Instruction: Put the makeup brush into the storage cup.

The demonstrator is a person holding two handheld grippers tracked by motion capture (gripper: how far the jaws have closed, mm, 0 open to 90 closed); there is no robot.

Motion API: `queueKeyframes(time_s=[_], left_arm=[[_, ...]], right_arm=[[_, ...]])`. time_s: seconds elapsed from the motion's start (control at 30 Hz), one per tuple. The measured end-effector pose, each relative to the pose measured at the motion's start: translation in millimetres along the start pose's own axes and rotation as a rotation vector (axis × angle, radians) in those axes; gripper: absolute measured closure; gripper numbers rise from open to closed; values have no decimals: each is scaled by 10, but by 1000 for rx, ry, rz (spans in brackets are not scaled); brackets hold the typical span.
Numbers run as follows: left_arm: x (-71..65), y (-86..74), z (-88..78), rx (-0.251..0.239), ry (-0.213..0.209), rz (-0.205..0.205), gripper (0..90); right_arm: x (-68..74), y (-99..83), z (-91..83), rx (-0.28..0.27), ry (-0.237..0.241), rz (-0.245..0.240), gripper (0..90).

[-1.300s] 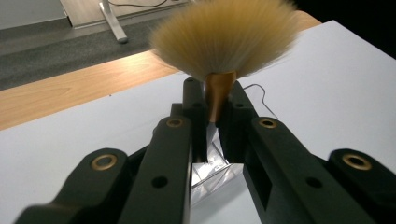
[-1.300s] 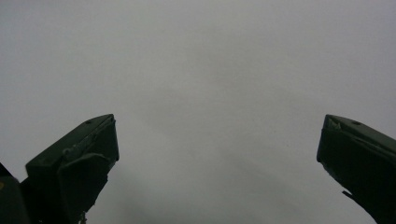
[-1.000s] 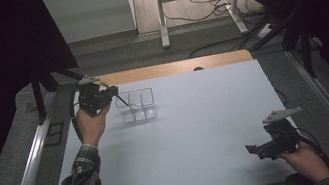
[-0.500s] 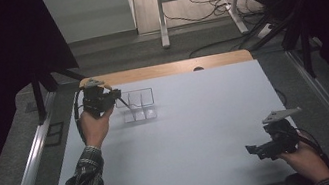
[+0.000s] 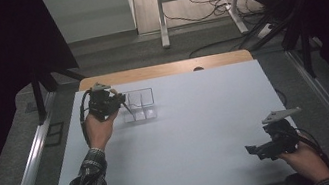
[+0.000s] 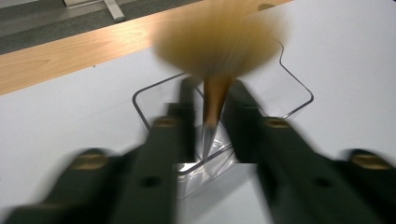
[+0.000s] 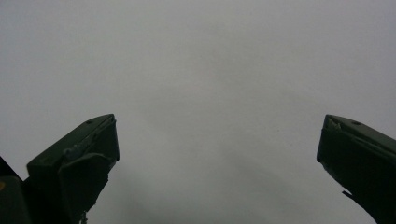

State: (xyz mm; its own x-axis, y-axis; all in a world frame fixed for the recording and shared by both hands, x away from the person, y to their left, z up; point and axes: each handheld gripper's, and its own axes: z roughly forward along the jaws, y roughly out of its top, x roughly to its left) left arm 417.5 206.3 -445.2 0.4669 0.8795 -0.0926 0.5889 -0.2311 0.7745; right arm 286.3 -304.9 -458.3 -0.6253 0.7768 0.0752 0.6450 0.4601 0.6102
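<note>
light: dim, dark edges | blur: left gripper view — motion-smeared | glare: none

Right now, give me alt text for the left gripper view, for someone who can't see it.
A makeup brush with a blurred tan head stands between the left gripper's two black fingers, which have just been opening, its handle tip down inside a clear plastic organizer. The organizer sits on a white table with a wooden edge.

High view overhead; tongs views close, tableward.
</note>
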Motion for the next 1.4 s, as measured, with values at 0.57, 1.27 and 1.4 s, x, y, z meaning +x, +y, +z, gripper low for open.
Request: queueKeyframes(time_s=[0.57,1.27,1.4], left_arm=[[29,-64,53,67,-3,6,5],[-12,-236,-6,72,-27,11,0],[-23,-266,-18,76,-32,12,0]], right_arm=[[2,0,-1,-2,0,-2,0],[10,-1,-6,-4,-3,-7,0],[14,0,-5,-5,-3,-9,0]])
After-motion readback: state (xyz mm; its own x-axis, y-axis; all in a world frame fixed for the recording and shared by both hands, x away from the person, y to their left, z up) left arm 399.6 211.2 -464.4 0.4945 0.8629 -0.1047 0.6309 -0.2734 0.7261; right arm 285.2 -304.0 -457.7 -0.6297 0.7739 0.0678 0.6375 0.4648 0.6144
